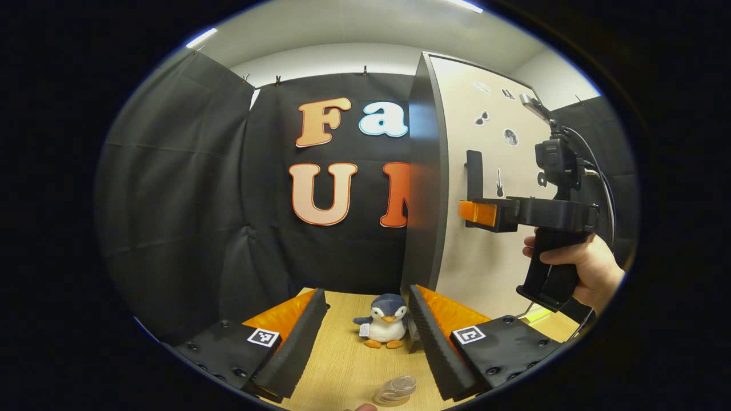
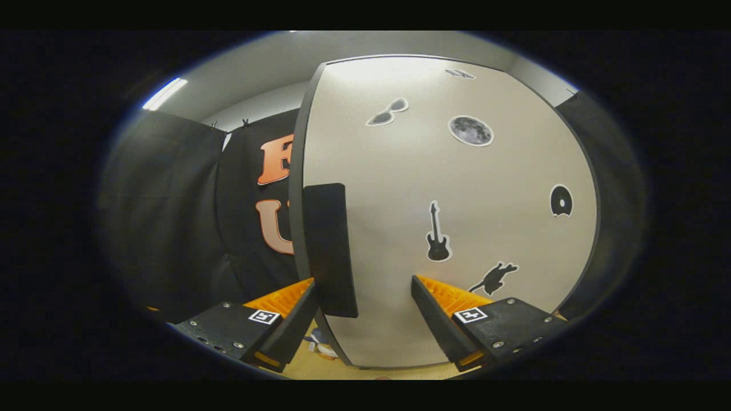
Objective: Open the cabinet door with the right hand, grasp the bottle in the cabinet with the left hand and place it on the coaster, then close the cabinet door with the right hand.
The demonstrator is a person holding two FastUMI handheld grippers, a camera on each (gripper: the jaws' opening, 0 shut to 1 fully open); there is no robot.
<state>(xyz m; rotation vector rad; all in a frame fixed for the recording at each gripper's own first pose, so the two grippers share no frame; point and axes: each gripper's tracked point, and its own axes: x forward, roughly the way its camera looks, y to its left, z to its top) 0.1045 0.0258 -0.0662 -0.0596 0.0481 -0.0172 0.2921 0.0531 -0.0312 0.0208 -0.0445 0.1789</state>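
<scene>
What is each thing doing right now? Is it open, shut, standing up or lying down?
cabinet door: shut or nearly so, cannot tell which.
door handle: between the open fingers, not gripped.
right gripper: open.
left gripper: open, holding nothing.
toy penguin: upright on the table.
coaster: flat, bare.

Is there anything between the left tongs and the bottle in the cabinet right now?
Yes. The cabinet door is shut, so it stands between the left tongs and the bottle inside. The right tongs are open at the black handle, not yet gripping it.
</scene>
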